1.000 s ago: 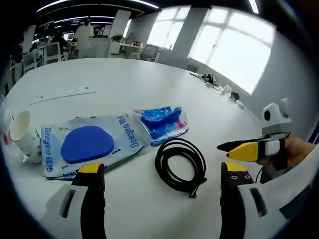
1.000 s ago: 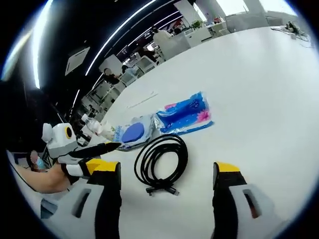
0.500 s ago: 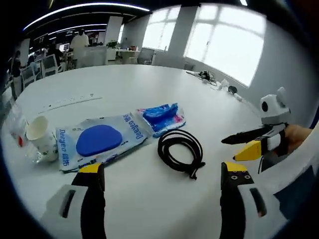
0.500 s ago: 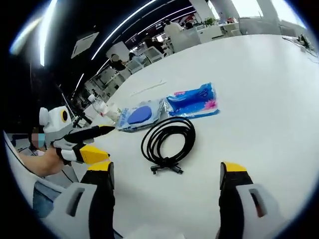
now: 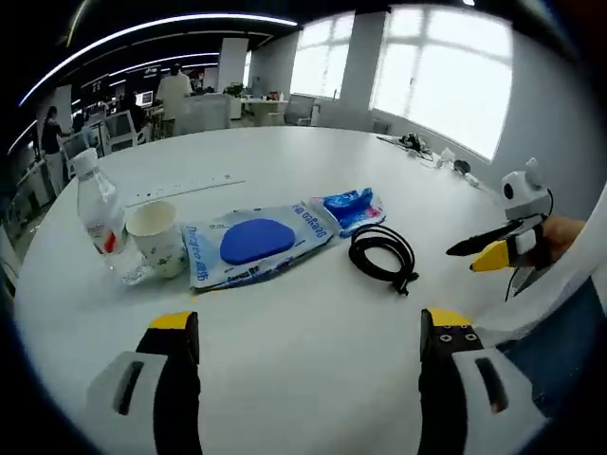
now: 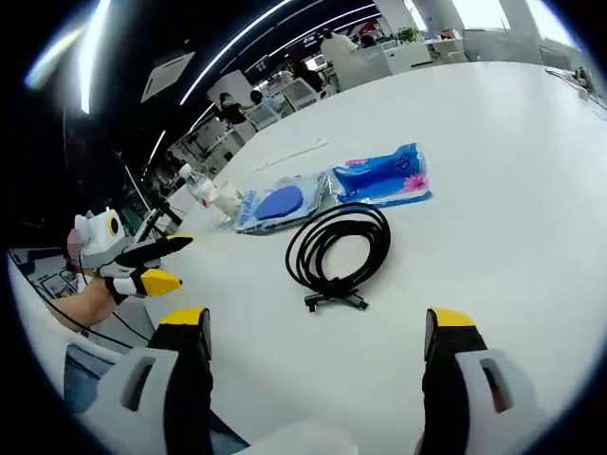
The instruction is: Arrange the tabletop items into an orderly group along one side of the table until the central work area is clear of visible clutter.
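On white table (image 5: 285, 379): bottle (image 5: 98, 210), paper cup (image 5: 157, 237), large blue-print pouch (image 5: 254, 245), small blue packet (image 5: 349, 209) lie in rough row; coiled black cable (image 5: 384, 256) just beside packet, apart. Judgement: grouping barely begun. Left gripper (image 5: 305, 332) and right gripper (image 6: 322, 332): jaws wide apart, holding nothing, off table.

One bottle (image 5: 98, 216), one paper cup (image 5: 157, 238), two plastic packets (image 5: 256, 245) (image 5: 352, 209) and one coiled black cable (image 5: 382, 256) are counted on the table (image 5: 285, 332).
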{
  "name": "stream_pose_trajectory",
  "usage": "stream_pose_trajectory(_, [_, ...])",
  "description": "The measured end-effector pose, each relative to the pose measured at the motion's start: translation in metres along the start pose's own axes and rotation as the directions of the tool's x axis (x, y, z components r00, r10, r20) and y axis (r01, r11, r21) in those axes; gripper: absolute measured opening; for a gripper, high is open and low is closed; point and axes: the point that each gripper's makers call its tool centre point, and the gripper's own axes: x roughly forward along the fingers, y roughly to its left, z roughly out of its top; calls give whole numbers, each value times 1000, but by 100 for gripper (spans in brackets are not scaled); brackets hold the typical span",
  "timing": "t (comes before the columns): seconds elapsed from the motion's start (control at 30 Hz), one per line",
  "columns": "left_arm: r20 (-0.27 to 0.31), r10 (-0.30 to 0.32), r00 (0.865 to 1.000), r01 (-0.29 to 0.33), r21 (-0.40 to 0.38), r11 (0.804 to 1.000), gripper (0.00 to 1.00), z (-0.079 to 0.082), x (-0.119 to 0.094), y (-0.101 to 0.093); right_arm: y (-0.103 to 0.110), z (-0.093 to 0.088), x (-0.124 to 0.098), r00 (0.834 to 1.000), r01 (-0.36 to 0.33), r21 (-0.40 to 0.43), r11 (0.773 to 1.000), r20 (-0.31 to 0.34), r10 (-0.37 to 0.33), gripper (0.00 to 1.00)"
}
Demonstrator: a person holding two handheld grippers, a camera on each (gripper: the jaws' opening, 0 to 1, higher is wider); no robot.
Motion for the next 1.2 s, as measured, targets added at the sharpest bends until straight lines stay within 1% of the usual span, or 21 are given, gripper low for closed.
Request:
stream_pose_trajectory(0.07, [10,21,1000,-21,-14,1000,100,-2,-9,8,5,-2,3,1000,-6,-14,1000,-20,6,93])
stream_pose_trajectory(0.13, [22,39,999,-39,-28,999,100,-3,-19,15,9,0,4,1000,-8,-27,1000,-24,8,92])
stream_pose_trajectory(0.23, [22,57,998,-56,-37,998,100,-10,-29,28,14,2,5,1000,-18,-36,999,-25,17,92])
stream_pose_trajectory(0.33, [27,87,996,-84,-103,991,100,-16,-40,42,18,-1,7,999,-25,-49,998,-42,23,91])
stream_pose_trajectory(0.43, [35,118,992,-113,-115,987,100,-20,-55,54,18,-4,6,998,-23,-51,998,-55,20,91])
stream_pose_trajectory(0.57, [34,146,989,-141,-114,983,100,-25,-70,64,17,-7,4,998,-16,-46,999,-64,13,90])
stream_pose_trajectory(0.67, [31,160,987,-156,-113,981,100,-28,-81,70,14,-10,-1,998,-6,-33,999,-66,4,90])
stream_pose_trajectory(0.8, [33,158,987,-154,-105,982,100,-29,-91,72,11,-12,-8,998,7,-28,1000,-70,-9,90])
stream_pose_trajectory(0.9, [40,157,987,-151,-122,981,100,-29,-95,74,7,-14,-11,997,19,-19,1000,-69,-20,90])
stream_pose_trajectory(1.0, [33,160,987,-155,-121,981,100,-30,-96,77,4,-19,-13,997,26,30,999,-69,-24,89])
stream_pose_trajectory(1.2, [44,162,986,-155,-140,978,100,-29,-101,81,3,-23,-17,997,37,42,998,-68,-34,89])
